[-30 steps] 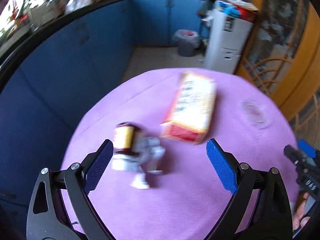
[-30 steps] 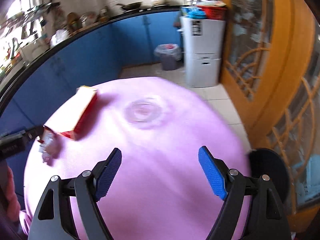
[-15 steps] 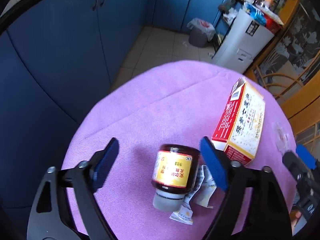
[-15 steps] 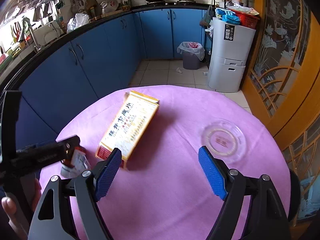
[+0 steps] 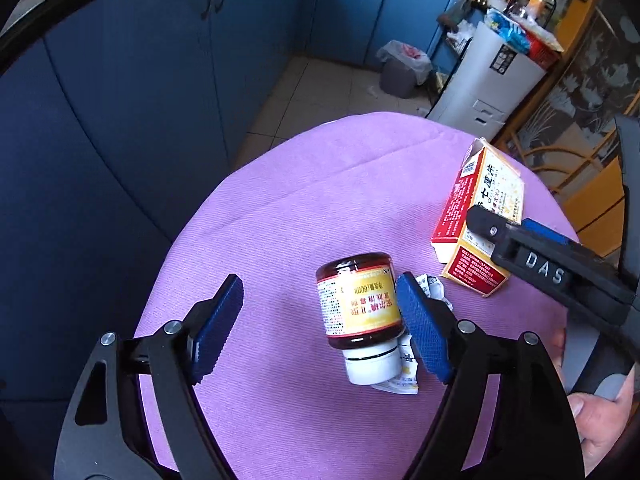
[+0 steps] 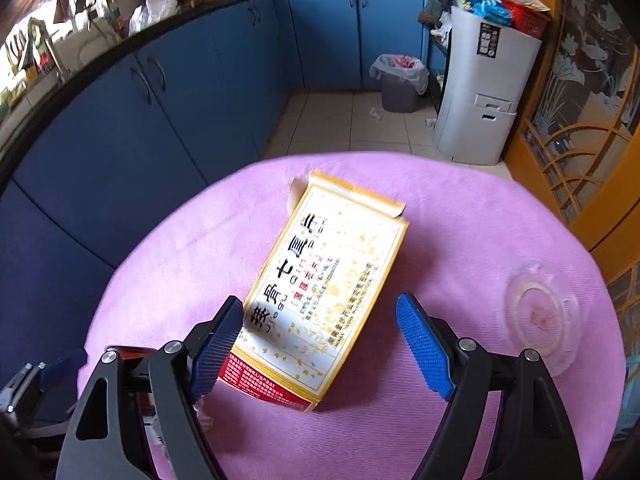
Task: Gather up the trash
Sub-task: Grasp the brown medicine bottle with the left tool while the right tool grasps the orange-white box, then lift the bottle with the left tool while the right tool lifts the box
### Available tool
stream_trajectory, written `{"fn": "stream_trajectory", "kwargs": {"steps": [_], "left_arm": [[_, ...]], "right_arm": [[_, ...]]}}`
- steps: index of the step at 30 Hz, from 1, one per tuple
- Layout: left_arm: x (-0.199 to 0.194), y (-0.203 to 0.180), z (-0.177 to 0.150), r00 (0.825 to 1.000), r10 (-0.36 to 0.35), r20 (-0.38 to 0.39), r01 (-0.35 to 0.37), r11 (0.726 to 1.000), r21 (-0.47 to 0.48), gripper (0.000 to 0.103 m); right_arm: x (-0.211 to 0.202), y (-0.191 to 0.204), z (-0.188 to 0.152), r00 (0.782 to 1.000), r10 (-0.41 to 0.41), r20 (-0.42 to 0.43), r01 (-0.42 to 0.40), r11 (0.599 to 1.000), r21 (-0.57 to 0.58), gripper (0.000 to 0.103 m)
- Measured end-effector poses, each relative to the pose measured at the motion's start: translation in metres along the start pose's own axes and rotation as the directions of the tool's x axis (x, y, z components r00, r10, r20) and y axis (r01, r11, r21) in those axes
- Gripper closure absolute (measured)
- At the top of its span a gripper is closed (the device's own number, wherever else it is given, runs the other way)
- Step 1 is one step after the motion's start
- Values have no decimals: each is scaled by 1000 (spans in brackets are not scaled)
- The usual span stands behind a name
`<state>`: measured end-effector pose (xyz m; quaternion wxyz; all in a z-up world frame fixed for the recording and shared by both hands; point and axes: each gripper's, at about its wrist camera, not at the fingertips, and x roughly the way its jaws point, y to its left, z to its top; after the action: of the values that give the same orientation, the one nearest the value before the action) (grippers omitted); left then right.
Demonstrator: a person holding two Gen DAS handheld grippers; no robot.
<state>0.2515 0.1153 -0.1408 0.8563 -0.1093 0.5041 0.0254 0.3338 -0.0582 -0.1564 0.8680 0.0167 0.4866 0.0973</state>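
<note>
Since a second ago both our grippers have travelled across the round table [image 5: 280,208] toward its left side, and the left gripper's [image 5: 320,324] jaws have just been closing a little, with the brown bottle between them.

Item one, left wrist view: brown bottle [image 5: 358,300], yellow label, white cap toward us, lying on its side on the purple cloth. It sits between our left gripper's blue pads, hard against the right-hand pad or just beside it; we cannot tell whether they touch. The left-hand pad stands well clear, so the jaws are spread and grip nothing.

Item two: crumpled paper wrapper [image 5: 400,384], white with yellow print, under and just right of the bottle's cap end.

Item three: carton [image 6: 328,288], yellow, white and red, printed in Chinese characters, lying flat with its far flap open. In the right wrist view our right gripper [image 6: 320,340] hangs over its near end, jaws spread wide, the left pad above the carton's near left corner, the right pad over bare cloth.

Item four: clear glass dish [image 6: 544,316], near the table's right edge, apart from the carton.

Item five, background: grey bin [image 6: 400,88] with a plastic liner on the tiled floor, beside a white cabinet [image 6: 484,92].
</note>
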Motion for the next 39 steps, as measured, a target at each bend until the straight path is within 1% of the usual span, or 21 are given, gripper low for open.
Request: {"fn": "stream_trajectory", "kwargs": {"steps": [2,4,5,6,11,12,14,17,19,20,21,22,24,25,29,31,32,33,34,35,39], "left_arm": [[4,1,1,1000,20,-6,-20,1000,-5,31],[11,0,1,999,40,-32,-40,999,-7,50],[15,1,0,998,40,-49,-41,999,-14,51],[16,3,-2,998,40,-47,-42,999,-23,51],[11,2,-5,998,60,-20,-61,998,-22,54],[9,3,-6,998,60,-16,-60,998,-24,57],[7,4,-5,998,55,-10,-55,998,-24,63],[5,7,-5,999,48,-17,-49,998,-33,64],[4,6,-4,999,47,-7,-47,998,-38,64],[1,7,-4,999,39,-2,-39,998,-40,64],[-1,8,-4,1000,28,4,-28,999,-43,62],[-3,7,-3,1000,19,4,-19,999,-42,51],[-5,8,-3,999,41,16,-40,998,-39,39],[-6,9,-4,998,48,29,-47,998,-39,37],[-2,8,-5,997,76,33,-75,997,-33,37],[4,7,-7,994,107,27,-106,994,-22,42],[7,6,-7,993,115,25,-115,993,-20,47],[8,6,-7,993,118,26,-118,993,-24,53],[10,8,-6,992,126,27,-126,992,-30,61],[13,10,-5,991,128,23,-128,991,-35,65],[21,20,2,993,121,0,-121,990,-73,66]], "right_arm": [[-3,-2,-4,1000,0,5,0,1000,-1,26],[-5,-3,-9,1000,7,1,-7,1000,-11,26],[-5,-3,-11,1000,14,1,-14,1000,-17,31],[-9,-3,-15,1000,29,10,-29,999,-26,43],[-20,2,-20,999,40,31,-38,998,-58,67],[-22,2,-20,998,51,34,-49,997,-54,74],[-26,2,-17,997,71,42,-69,996,-50,80],[-30,10,-14,996,70,56,-66,995,-74,81],[-33,16,-12,994,69,82,-62,994,-86,78],[-33,20,-12,994,80,80,-73,993,-92,64],[-31,22,-11,993,85,77,-77,992,-96,22],[-31,24,-10,992,92,91,-83,992,-93,11],[-30,24,-11,991,91,95,-83,993,-80,11],[-25,25,-9,993,81,83,-76,995,-72,11],[-10,23,-9,997,65,37,-63,997,-46,11],[-1,18,-12,998,62,-3,-62,998,-18,12],[5,16,-15,998,48,-32,-48,999,-13,17],[9,15,-19,998,44,-49,-45,999,-18,32],[8,14,-23,999,22,-36,-24,999,-30,37],[4,14,-26,1000,-2,-15,2,999,-43,47],[-5,5,-37,1000,-14,-2,14,999,-37,49]]}}
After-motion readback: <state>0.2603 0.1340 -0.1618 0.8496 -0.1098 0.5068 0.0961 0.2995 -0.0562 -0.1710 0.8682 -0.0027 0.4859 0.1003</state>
